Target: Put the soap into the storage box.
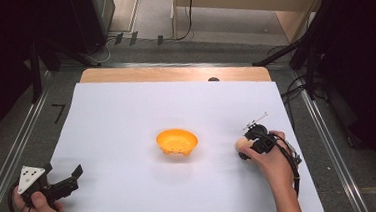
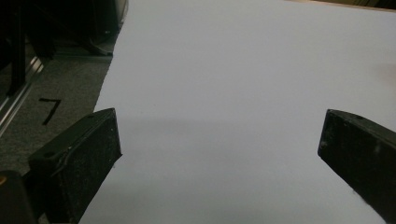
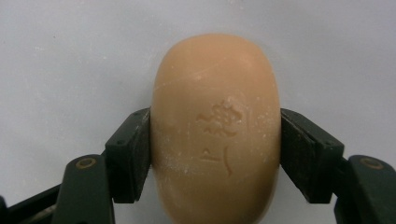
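Soap (image 3: pixel 217 130), a tan oval bar with a stamped mark on its face, lies on the white sheet (image 1: pixel 127 120) that covers the table, right of the orange bowl (image 1: pixel 177 141) at the sheet's middle and well apart from it. Right gripper (image 1: pixel 242 150) has its two jaws pressed against the bar's opposite long sides, pads in full contact, so the bar is clamped while it rests on the sheet. Left gripper (image 1: pixel 75 174) sits at the sheet's near left corner, jaws spread wide with bare sheet between them and nothing held.
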Demonstrator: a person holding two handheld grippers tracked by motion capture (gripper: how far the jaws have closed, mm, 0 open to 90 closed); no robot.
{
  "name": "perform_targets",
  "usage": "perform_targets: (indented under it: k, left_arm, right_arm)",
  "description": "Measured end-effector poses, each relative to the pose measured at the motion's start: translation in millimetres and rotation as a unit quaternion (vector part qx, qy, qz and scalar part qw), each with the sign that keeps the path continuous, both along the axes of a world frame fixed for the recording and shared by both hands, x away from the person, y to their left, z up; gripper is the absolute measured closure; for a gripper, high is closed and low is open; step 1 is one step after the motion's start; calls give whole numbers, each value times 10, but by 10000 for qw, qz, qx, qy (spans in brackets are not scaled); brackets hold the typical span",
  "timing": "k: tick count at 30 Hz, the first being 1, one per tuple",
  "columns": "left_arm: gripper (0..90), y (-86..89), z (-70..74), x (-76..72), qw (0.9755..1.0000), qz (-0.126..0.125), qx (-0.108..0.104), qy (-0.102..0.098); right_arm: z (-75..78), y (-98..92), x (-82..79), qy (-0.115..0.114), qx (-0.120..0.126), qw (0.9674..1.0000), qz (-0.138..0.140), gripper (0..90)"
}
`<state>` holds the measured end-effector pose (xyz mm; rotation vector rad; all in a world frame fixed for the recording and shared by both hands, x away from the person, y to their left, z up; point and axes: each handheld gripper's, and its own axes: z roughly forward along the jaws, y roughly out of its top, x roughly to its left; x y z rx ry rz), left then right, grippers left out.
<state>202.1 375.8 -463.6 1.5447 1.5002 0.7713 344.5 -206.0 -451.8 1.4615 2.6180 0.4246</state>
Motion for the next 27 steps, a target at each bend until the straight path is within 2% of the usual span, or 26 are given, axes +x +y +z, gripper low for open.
perform_targets:
  k: [15, 18, 20, 22, 27]
  left_arm:
    - [0, -2, 0, 2, 10000, -7, 8, 4]
    - [0, -2, -1, 0, 10000, -2, 8, -5]
    - [0, -3, -1, 1, 10000, -9, 11, -5]
    - [0, -4, -1, 2, 10000, -7, 9, -6]
    - [0, -4, 0, 2, 10000, -9, 22, 11]
  right_arm:
    - [-8, 1, -3, 151, -103, 9998, 11, 322]
    - [-8, 0, 0, 114, -85, 9998, 139, 326]
    - [-11, -17, -2, 27, -71, 9993, 357, 328]
    - [-9, -21, -12, -24, -23, 9990, 445, 329]
    - [57, -4, -14, -168, 210, 9966, 773, 330]
